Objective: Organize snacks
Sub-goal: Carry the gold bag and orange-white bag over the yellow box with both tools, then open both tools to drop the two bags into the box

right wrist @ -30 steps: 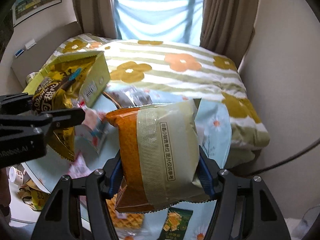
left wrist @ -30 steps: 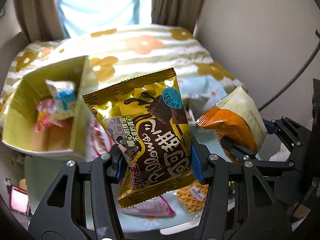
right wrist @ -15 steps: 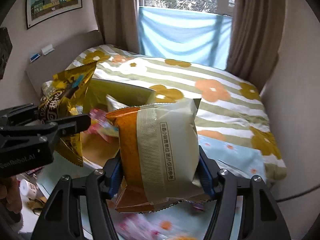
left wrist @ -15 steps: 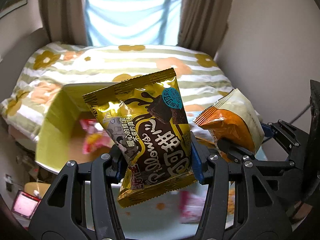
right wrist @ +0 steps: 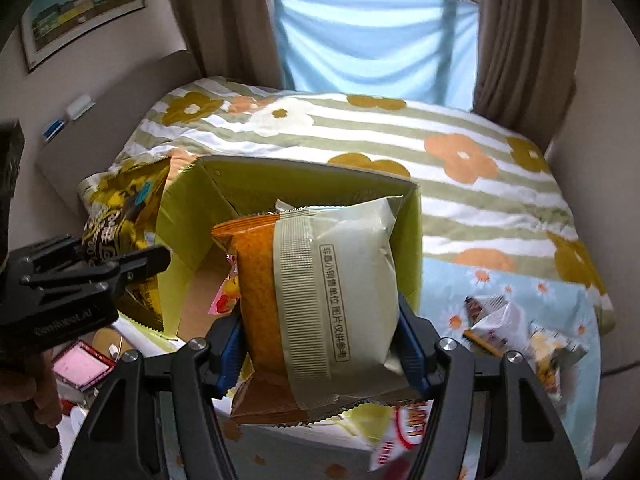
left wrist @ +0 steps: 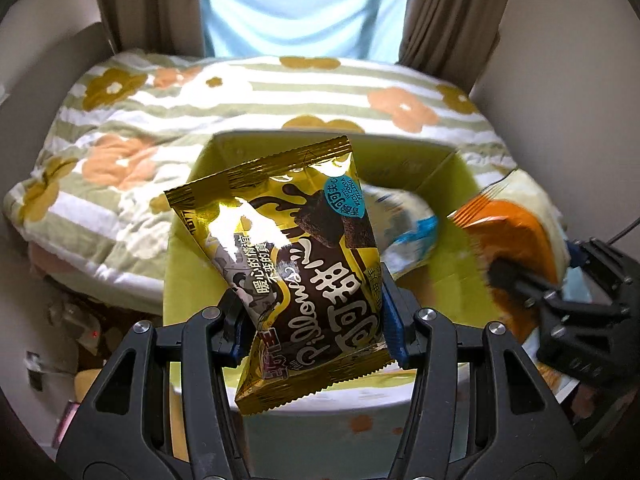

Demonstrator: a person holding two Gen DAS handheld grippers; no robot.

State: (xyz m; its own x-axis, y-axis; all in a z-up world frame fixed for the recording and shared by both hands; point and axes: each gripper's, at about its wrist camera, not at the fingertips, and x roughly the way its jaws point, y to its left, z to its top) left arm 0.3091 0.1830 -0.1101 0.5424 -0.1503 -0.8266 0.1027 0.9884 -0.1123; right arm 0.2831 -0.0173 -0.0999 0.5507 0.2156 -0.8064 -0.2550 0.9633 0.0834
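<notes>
My left gripper (left wrist: 316,320) is shut on a gold and brown chocolate snack bag (left wrist: 296,264), held upright over the open yellow-green cardboard box (left wrist: 452,184). The same bag (right wrist: 120,216) shows at the left of the right wrist view, in the left gripper (right wrist: 156,260). My right gripper (right wrist: 320,344) is shut on an orange and cream snack bag (right wrist: 320,292), also above the box (right wrist: 412,240). That bag (left wrist: 516,232) appears blurred at the right of the left wrist view. Inside the box lie a pink packet (right wrist: 224,300) and a white and blue packet (left wrist: 412,228).
A bed with a striped flower quilt (right wrist: 400,136) lies behind the box. Loose snack packets (right wrist: 504,320) rest on the light blue flowered tablecloth (right wrist: 448,280) at the right. A red and white packet (right wrist: 404,424) lies near the box's front. Clutter sits low at the left.
Both grippers have swung sideways with their bags, from above the table's loose snacks to above the yellow-green box, which now fills the middle of both views.
</notes>
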